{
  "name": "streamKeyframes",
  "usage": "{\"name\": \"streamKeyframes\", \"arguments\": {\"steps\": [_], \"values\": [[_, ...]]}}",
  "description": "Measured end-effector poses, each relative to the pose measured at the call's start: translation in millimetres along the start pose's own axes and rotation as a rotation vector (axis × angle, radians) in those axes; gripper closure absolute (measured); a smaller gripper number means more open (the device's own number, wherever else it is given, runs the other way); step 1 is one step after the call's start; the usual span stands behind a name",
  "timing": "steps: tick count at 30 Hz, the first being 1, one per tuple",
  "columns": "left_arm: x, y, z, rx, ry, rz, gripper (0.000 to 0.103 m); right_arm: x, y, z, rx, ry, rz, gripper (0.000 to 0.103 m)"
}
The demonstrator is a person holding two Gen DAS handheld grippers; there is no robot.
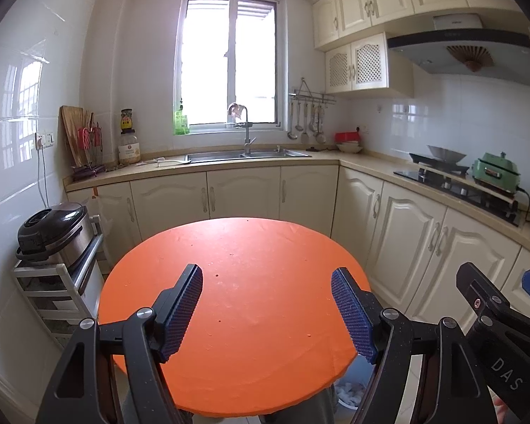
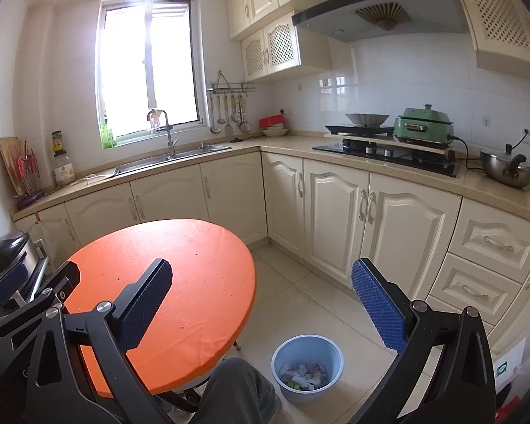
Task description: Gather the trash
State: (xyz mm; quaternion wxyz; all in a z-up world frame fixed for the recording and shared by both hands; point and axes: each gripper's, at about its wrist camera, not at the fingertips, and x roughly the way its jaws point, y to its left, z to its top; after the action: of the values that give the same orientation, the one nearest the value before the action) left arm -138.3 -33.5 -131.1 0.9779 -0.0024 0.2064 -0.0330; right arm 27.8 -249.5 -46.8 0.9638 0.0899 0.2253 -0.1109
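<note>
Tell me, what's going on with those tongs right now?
Left tongs open, empty. Right tongs open, empty. Trash sits in blue bin on floor beside orange table. Nothing blocking.

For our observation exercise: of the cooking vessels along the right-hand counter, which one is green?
The lidded electric pot on the board over the stove. The wok beside it and the pan farther right are bare metal.

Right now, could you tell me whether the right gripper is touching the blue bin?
Apart. The right wrist view shows the right gripper open, held above the floor, with bare tiles between it and the blue bin.
</note>
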Motion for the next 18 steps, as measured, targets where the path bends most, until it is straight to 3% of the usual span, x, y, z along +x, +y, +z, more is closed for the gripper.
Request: {"name": "streamKeyframes", "arguments": {"steps": [18], "values": [[8, -13, -2, 0.015, -0.012, 0.014, 0.032, 1, 3, -4, -0.012, 0.003, 0.007, 0.0]]}}
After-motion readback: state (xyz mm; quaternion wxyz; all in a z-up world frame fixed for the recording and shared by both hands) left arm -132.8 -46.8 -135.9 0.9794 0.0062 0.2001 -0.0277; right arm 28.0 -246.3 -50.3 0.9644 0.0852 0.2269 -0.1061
